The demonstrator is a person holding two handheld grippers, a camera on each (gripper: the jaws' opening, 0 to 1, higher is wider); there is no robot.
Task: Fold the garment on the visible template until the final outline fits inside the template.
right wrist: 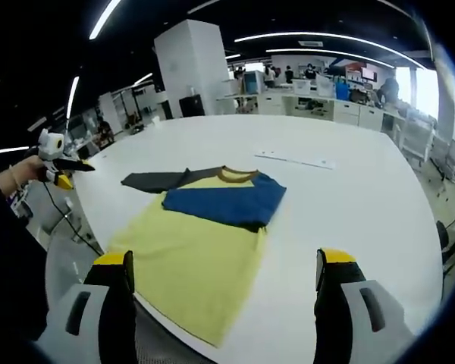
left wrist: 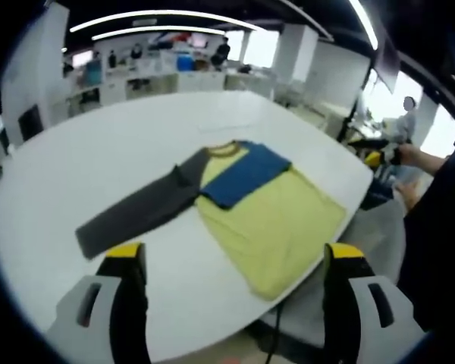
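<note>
A long-sleeved shirt lies flat on the white table. Its body is yellow and its collar brown. The blue sleeve is folded across the chest, while the grey sleeve stretches straight out to the side. My left gripper hovers open above the table's near edge, short of the shirt. From the other side, the right gripper view shows the same shirt, blue sleeve and grey sleeve. My right gripper is open over the hem, holding nothing.
A thin pale strip lies on the table beyond the collar. The other gripper is held in a hand at the table's right edge, and the left one appears at the left. Office desks and people stand behind.
</note>
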